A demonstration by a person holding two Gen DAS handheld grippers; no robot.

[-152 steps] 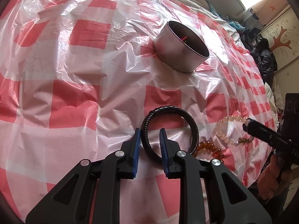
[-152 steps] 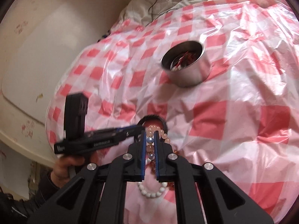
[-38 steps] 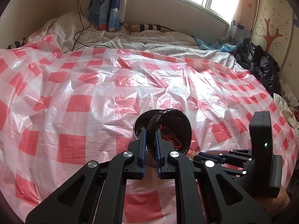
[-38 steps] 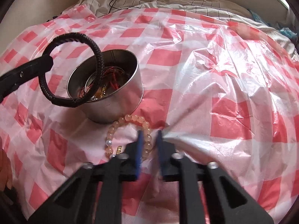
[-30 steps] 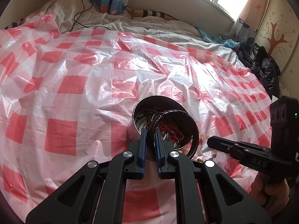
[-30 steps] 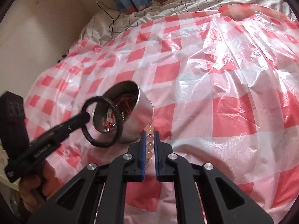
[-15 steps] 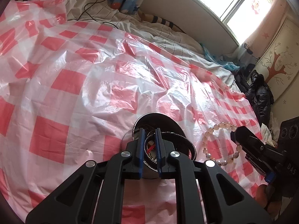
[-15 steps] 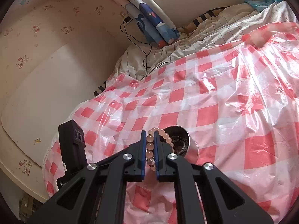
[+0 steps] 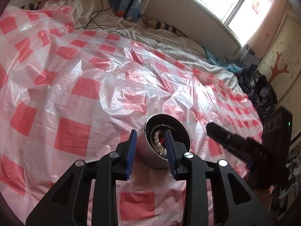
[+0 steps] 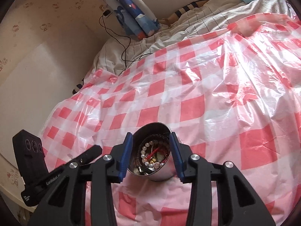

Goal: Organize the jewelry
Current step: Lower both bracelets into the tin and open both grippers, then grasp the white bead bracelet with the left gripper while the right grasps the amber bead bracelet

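Both drops done. Left gripper (image 9: 151,146) jaws have just been opening, now partly apart with nothing between them; a second ago they pinched the black braided bracelet over the tin. Right gripper (image 10: 151,152) likewise: jaws have just been opening, partly apart and empty; half a second ago they clamped the pale bead bracelet. Both pieces now lie inside the metal tin (image 10: 161,176): pale bead bracelet (image 10: 144,153) curled along the left inner wall, black bracelet (image 10: 159,136) ringing the far inner wall, over red and gold bits already there. Tin stands upright on the red-checked plastic sheet (image 10: 191,105), toward its near edge, well in from both side edges. Both grippers hover just above and short of the tin, not touching it. An amber bead bracelet seen five seconds ago is in neither view now, so judged: one piece may be left to fetch.
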